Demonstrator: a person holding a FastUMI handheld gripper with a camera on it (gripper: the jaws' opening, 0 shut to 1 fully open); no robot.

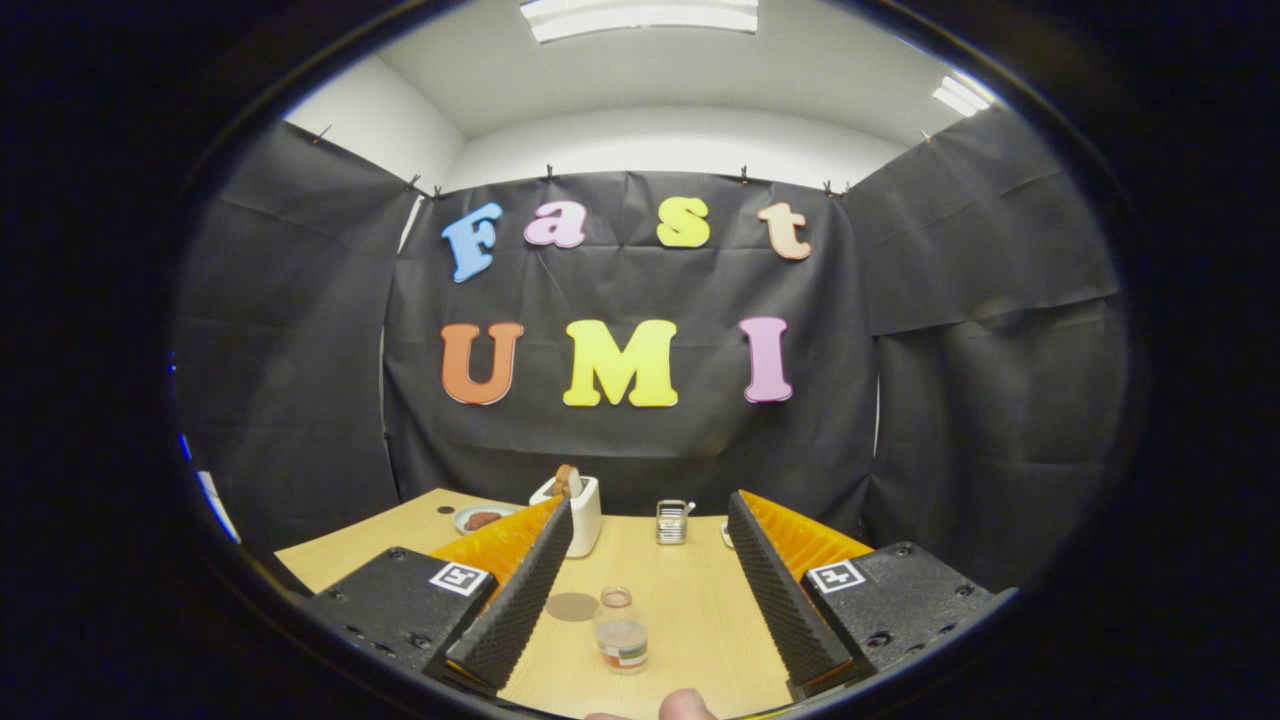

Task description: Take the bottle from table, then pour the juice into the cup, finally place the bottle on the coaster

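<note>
Approach to the bottle. The gripper (650, 560) has its fingers spread wide and holding nothing — presumably to straddle the bottle (621, 630), which stands upright on the table (690, 600) between them, uncapped; the coaster (571, 606) lies just beside it; a toaster (573, 512) and a small metal rack (673, 521) stand beyond.

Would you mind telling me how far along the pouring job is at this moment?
Nothing looks done yet. The bottle stands upright on the table, untouched, between the open fingers of the gripper. The coaster beside it is bare. In hand: lining up on the bottle. Left: grasping, pouring into the cup, which looks to be the metal one beyond, and setting the bottle down.
</note>
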